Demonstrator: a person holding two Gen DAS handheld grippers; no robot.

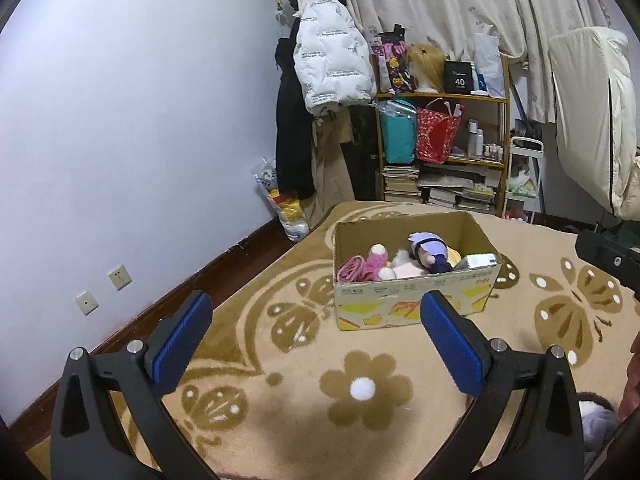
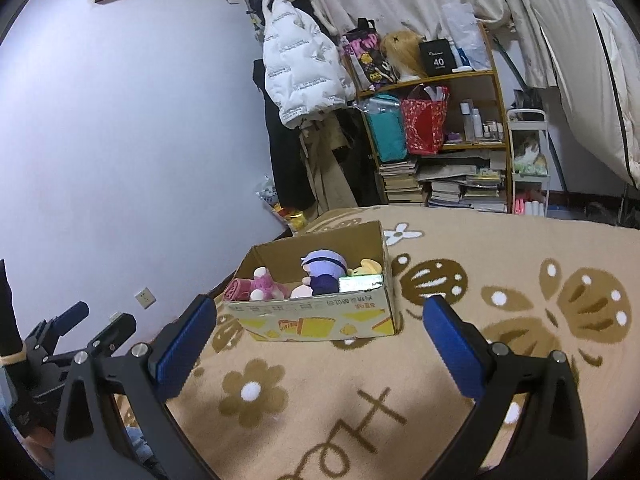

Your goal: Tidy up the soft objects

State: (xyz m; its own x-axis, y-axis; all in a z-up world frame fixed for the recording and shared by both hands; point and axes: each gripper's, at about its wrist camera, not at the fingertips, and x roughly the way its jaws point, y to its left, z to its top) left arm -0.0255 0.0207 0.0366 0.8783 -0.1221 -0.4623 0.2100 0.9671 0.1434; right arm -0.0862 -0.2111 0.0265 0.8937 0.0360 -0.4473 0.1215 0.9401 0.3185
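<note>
Two grippers wide and empty, with the soft toys already sitting in the cardboard box (image 1: pixel 416 280) on the patterned blanket (image 1: pixel 360 420).
Your left gripper (image 1: pixel 316 340) and right gripper (image 2: pixel 320 344) both hover short of the box, so scan the blanket for leftovers before reaching; come in low and squeeze any plush at its middle. Only your right view shows the left gripper beside it; only your left view shows a pale fuzzy thing (image 1: pixel 596 420) at bottom right, too cropped to identify.
</note>
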